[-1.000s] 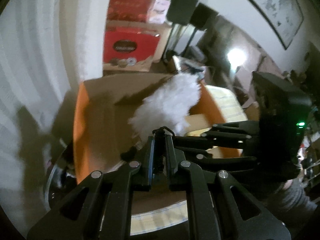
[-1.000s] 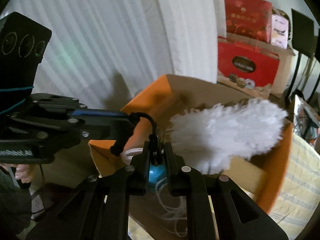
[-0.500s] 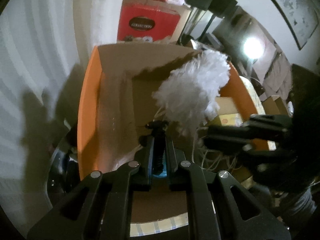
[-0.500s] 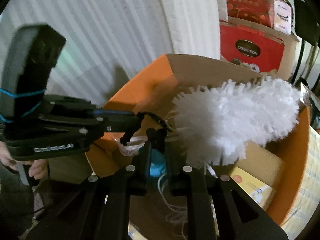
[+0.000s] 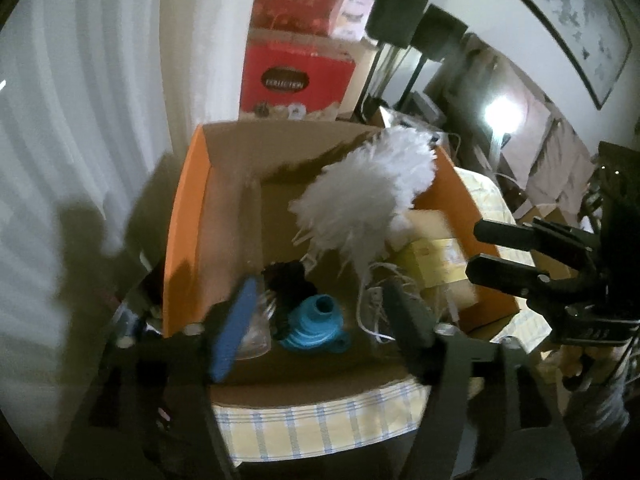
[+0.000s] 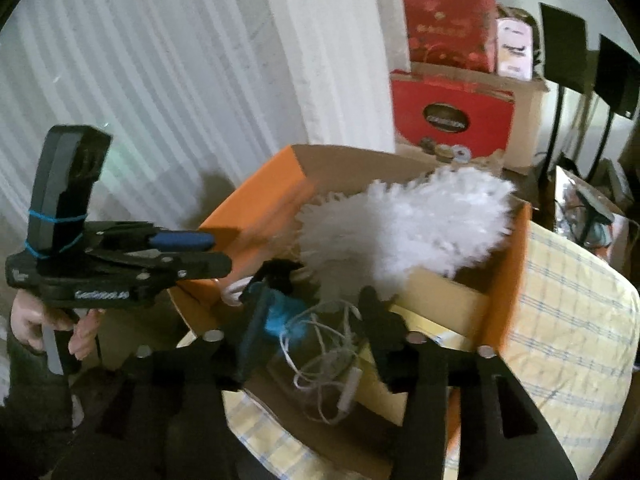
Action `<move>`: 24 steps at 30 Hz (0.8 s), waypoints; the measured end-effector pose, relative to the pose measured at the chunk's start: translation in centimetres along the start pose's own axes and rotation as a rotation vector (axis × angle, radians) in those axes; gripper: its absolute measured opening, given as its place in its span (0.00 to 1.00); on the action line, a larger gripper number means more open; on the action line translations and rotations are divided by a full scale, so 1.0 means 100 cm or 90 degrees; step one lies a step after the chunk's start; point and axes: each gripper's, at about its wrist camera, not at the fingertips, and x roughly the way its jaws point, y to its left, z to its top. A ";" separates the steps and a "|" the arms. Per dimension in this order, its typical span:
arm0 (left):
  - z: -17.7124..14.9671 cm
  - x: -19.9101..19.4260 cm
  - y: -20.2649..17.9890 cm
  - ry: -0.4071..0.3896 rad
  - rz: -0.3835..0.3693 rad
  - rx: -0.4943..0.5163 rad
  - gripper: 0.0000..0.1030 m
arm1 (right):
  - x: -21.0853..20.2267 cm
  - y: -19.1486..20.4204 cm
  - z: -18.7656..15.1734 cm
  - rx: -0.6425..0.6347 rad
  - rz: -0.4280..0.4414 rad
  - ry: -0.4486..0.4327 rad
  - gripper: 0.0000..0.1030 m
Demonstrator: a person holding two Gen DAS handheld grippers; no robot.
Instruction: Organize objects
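While both grippers hang over the orange cardboard box [image 5: 188, 216], their jaws are spreading apart and neither presses on anything. Seen from the left wrist, the left gripper [image 5: 320, 320] has its two fingers wide, one with a blue pad, and between them, lower down in the box, lie a blue ribbed funnel-like piece [image 5: 316, 322] and a black brush-like thing [image 5: 286, 280], untouched by the fingers. A white fluffy duster [image 5: 364, 196] lies in the box with its head leaning up toward the far right wall, its white strands trailing down to a tangle of white cord [image 5: 380, 300]. Just right of the duster lies a yellow packet [image 5: 432, 260]. The right gripper [image 6: 308, 320] is parted too, above the white cord and the blue piece, with nothing pinched. In the right wrist view a person's hand [image 6: 28, 320] grips the handle of the left tool at the near left corner of the box. The box stands on a yellow checked cloth [image 6: 568, 312], and behind it are red boxes [image 6: 452, 116] beside a white curtain [image 6: 140, 80]
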 end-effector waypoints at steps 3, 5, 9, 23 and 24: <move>-0.003 -0.005 -0.010 -0.015 0.006 0.005 0.74 | -0.008 -0.004 -0.003 0.008 -0.020 -0.006 0.64; -0.004 -0.008 -0.017 -0.024 0.008 0.007 0.78 | -0.013 -0.009 -0.006 0.013 -0.043 -0.011 0.69; -0.008 -0.011 -0.033 -0.036 0.008 0.018 0.89 | -0.027 -0.017 -0.015 0.026 -0.070 -0.018 0.77; -0.027 -0.020 -0.079 -0.091 0.001 0.007 0.99 | -0.074 -0.061 -0.058 0.125 -0.149 -0.056 0.99; -0.029 -0.018 -0.083 -0.089 0.006 0.010 0.99 | -0.077 -0.063 -0.061 0.131 -0.157 -0.059 0.99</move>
